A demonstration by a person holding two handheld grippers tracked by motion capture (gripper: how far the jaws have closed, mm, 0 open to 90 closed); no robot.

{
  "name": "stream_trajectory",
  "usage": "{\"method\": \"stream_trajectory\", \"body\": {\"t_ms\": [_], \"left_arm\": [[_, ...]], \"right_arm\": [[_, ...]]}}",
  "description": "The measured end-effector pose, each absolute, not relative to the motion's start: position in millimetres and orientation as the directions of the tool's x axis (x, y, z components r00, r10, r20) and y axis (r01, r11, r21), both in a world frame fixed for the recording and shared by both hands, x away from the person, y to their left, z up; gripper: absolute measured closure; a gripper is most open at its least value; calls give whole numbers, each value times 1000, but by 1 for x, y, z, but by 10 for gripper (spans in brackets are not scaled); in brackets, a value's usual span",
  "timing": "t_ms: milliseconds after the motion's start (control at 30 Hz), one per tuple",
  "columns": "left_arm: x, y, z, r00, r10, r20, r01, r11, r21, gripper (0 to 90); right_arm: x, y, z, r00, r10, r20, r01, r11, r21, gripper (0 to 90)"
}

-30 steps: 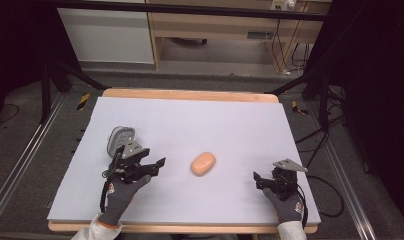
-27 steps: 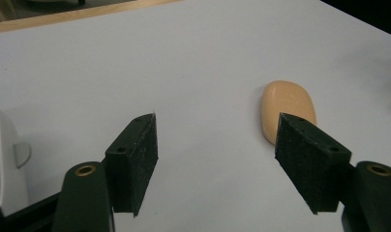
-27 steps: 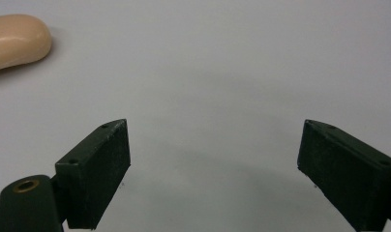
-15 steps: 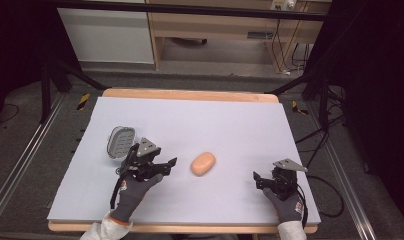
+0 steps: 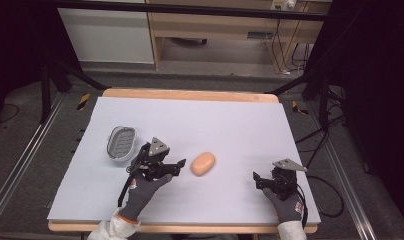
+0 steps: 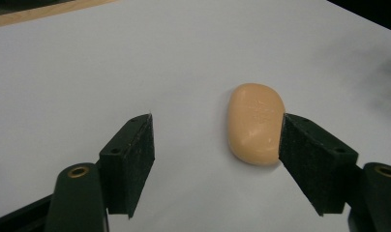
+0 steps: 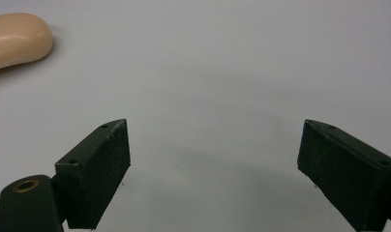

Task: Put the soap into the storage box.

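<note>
High view. Table (image 5: 240, 120): pale lilac top with a wooden edge. Soap bar (image 5: 203, 163): peach-coloured, oval, lying flat a little left of the table's centre and toward the near side. Soap dish (image 5: 121, 142): grey, ribbed, oval, at the left, farther away than the soap and well apart from it. Left hand-held gripper (image 5: 176, 165): held in a grey-gloved hand (image 5: 142, 190), pointed right toward the soap, tips just beside its left end; whether they touch it cannot be told from here. Right hand-held gripper (image 5: 257, 180): in the other gloved hand (image 5: 287, 204) near the table's near right corner, pointed left, well apart from the soap, jaws seemingly parted though small at this range.

Left gripper view. Left hand-held gripper (image 6: 215, 145): jaws spread wide, nothing clamped. Soap bar (image 6: 255, 123): on the table between the jaws, off-centre, its right flank at or just against the inner face of the right-hand jaw; a clear stretch of bare table separates it from the left-hand jaw. Faint embossing on its upper face, not legible.

Right gripper view. Right hand-held gripper (image 7: 214, 145): jaws wide apart, bare table between them. Soap bar (image 7: 17, 38): rounded end at the far left corner, well beyond the jaws.
</note>
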State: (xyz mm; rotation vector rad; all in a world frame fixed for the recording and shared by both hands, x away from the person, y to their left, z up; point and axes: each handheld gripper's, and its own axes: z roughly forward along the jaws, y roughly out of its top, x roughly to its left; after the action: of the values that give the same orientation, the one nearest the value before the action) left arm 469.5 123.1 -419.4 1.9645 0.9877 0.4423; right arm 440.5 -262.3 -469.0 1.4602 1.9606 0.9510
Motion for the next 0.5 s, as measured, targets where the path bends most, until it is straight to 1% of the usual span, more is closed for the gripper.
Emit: {"method": "stream_trajectory", "body": {"t_ms": [500], "left_arm": [[474, 93, -424, 663, 748, -36, 463, -372, 805, 262]], "right_arm": [[440, -262, -468, -296, 955, 16, 596, 172, 784, 117]]}}
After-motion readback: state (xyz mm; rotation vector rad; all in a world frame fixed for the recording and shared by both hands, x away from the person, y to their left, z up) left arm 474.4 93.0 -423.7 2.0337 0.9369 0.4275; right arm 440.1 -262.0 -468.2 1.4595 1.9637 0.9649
